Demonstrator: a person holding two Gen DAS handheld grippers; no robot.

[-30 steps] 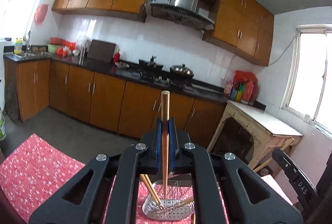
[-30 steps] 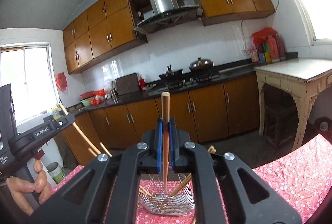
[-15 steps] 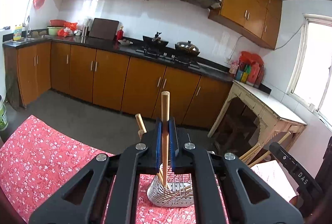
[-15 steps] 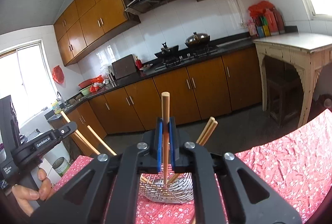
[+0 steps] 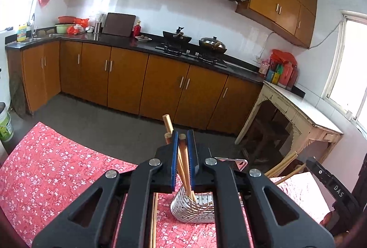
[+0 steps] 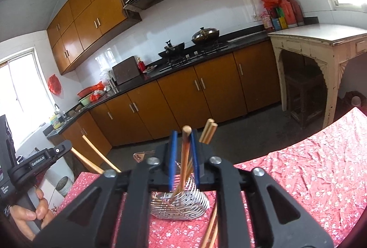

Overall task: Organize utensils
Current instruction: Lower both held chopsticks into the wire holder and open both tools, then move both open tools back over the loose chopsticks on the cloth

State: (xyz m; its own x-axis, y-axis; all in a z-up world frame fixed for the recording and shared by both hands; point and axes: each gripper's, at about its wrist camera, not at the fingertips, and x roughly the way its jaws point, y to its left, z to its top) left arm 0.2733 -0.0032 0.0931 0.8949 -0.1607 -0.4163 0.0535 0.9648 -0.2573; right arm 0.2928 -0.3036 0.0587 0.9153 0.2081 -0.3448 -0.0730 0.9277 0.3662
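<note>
As left claw [image 5: 182,136] clamps one chopstick [image 5: 186,170], right claw [image 6: 184,133], just opening, loosens second chopstick [image 6: 184,156] in basket [image 6: 198,202].

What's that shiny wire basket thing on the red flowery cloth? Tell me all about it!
It is a metal chopstick holder, silvery and shiny, built from bent wire loops with a perforated base plate and a flat wire back. It stands on the red flowered tablecloth. Wooden chopsticks lean inside it, their tips sticking out above. More chopsticks lie on the cloth beside it.
</note>
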